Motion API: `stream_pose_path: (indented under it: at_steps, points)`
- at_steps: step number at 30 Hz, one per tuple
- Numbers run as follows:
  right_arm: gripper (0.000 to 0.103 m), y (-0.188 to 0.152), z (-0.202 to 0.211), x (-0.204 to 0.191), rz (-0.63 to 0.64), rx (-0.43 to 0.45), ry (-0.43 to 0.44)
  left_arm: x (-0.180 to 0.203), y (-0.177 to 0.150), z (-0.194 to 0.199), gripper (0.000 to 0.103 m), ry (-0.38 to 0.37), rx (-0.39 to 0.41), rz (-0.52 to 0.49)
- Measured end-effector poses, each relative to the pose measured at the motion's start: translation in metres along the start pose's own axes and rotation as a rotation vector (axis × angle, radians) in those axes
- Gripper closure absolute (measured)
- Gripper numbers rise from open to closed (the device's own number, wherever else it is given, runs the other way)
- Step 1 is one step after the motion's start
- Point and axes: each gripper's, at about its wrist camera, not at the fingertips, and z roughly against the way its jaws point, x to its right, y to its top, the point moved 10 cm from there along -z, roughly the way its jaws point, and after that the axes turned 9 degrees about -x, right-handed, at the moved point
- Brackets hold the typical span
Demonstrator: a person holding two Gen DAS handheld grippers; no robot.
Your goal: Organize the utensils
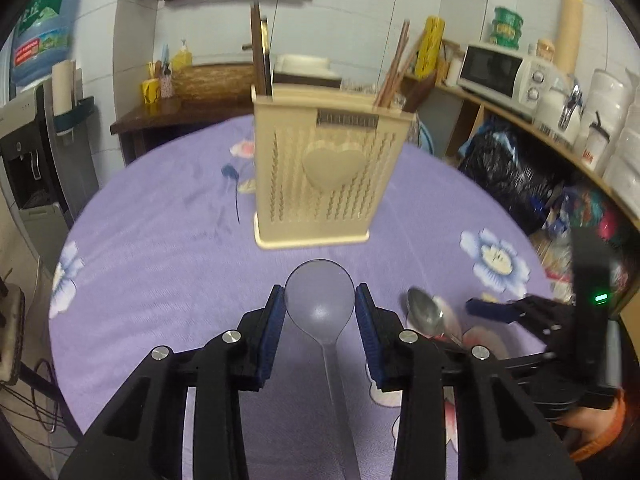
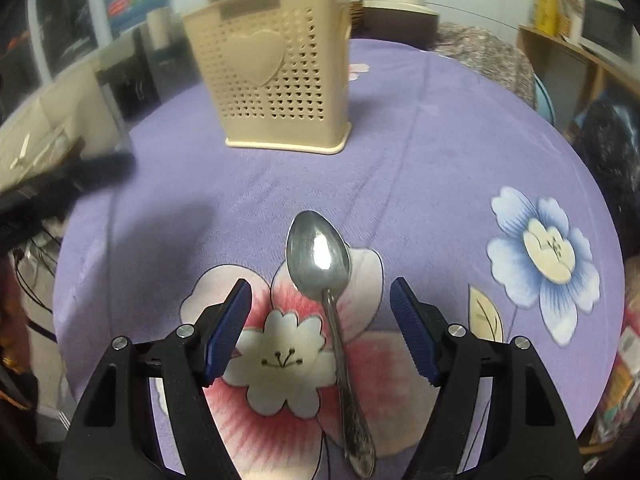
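Pads of your left hand-held gripper (image 1: pixel 320 312) press on both sides of the clear plastic spoon (image 1: pixel 320 304), so that one is held by its bowl, handle pointing back toward you. Your right hand-held gripper (image 2: pixel 320 328) stands wide open and holds nothing. The metal spoon (image 2: pixel 320 256) lies flat on the bench (image 2: pixel 420 168) between its fingers, touching neither one, with its bowl pointing away from you.

Farther out stands the cream utensil holder (image 1: pixel 324 168), with chopsticks (image 1: pixel 394 68) already sticking up inside. So the job looks partly done. You still have two spoons to put in: one is gripped, and one is not yet picked up.
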Motion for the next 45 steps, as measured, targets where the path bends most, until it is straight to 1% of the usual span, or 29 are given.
stream_pose_path:
  at_steps: [4, 6, 9, 12, 13, 15, 17, 20, 24, 26, 30, 32, 34, 36, 37, 38, 40, 43, 45]
  points:
    - [0.031, 0.011, -0.009, -0.002, 0.034, -0.034, 0.002, -0.002, 0.016, 0.017, 0.067, -0.005, 0.052, -0.003]
    - [0.031, 0.014, -0.013, -0.001, 0.048, -0.055, -0.014, -0.002, 0.018, 0.018, 0.067, -0.001, 0.058, -0.008]
    - [0.032, 0.017, -0.018, -0.002, 0.065, -0.081, -0.014, -0.003, 0.020, 0.018, 0.067, -0.002, 0.062, -0.007]
    - [0.041, 0.016, -0.021, -0.003, 0.078, -0.106, -0.022, -0.003, 0.020, 0.018, 0.067, -0.002, 0.063, -0.006]
    - [0.048, 0.016, -0.022, -0.004, 0.080, -0.109, -0.019, -0.003, 0.020, 0.018, 0.067, -0.002, 0.063, -0.006]
    - [0.053, 0.016, -0.023, -0.005, 0.089, -0.110, -0.017, -0.002, 0.019, 0.018, 0.067, -0.004, 0.063, -0.004]
    - [0.064, 0.015, -0.021, -0.008, 0.094, -0.113, -0.012, -0.003, 0.020, 0.018, 0.067, -0.002, 0.064, -0.006]
    - [0.064, 0.016, -0.019, -0.008, 0.095, -0.110, -0.019, -0.003, 0.019, 0.018, 0.067, -0.002, 0.064, -0.010]
    - [0.064, 0.022, 0.000, -0.013, 0.077, -0.063, 0.002, -0.004, 0.019, 0.021, 0.067, -0.001, 0.067, -0.009]
    - [0.064, 0.028, 0.020, -0.017, 0.062, -0.014, 0.016, -0.006, 0.019, 0.022, 0.067, 0.001, 0.068, -0.008]
    - [0.064, 0.044, 0.075, -0.022, 0.006, 0.119, 0.100, -0.009, 0.021, 0.025, 0.067, 0.002, 0.075, -0.002]
    - [0.065, 0.050, 0.100, -0.024, -0.008, 0.178, 0.126, -0.010, 0.021, 0.027, 0.067, 0.003, 0.078, 0.001]
    - [0.065, 0.054, 0.117, -0.027, -0.010, 0.217, 0.139, -0.011, 0.021, 0.026, 0.067, 0.005, 0.077, 0.003]
    - [0.066, 0.057, 0.124, -0.030, -0.003, 0.235, 0.141, -0.012, 0.020, 0.026, 0.067, 0.004, 0.076, 0.005]
    - [0.073, 0.058, 0.127, -0.032, 0.001, 0.241, 0.140, -0.012, 0.020, 0.026, 0.067, 0.005, 0.077, 0.004]
    - [0.084, 0.059, 0.128, -0.034, 0.001, 0.245, 0.145, -0.012, 0.020, 0.026, 0.067, 0.004, 0.077, 0.003]
    - [0.084, 0.059, 0.128, -0.034, -0.006, 0.243, 0.160, -0.012, 0.020, 0.026, 0.067, 0.004, 0.079, 0.005]
    - [0.087, 0.060, 0.120, -0.031, -0.010, 0.232, 0.143, -0.012, 0.019, 0.025, 0.067, 0.006, 0.078, 0.002]
    - [0.087, 0.059, 0.115, -0.030, -0.019, 0.215, 0.160, -0.012, 0.019, 0.026, 0.067, 0.007, 0.079, 0.005]
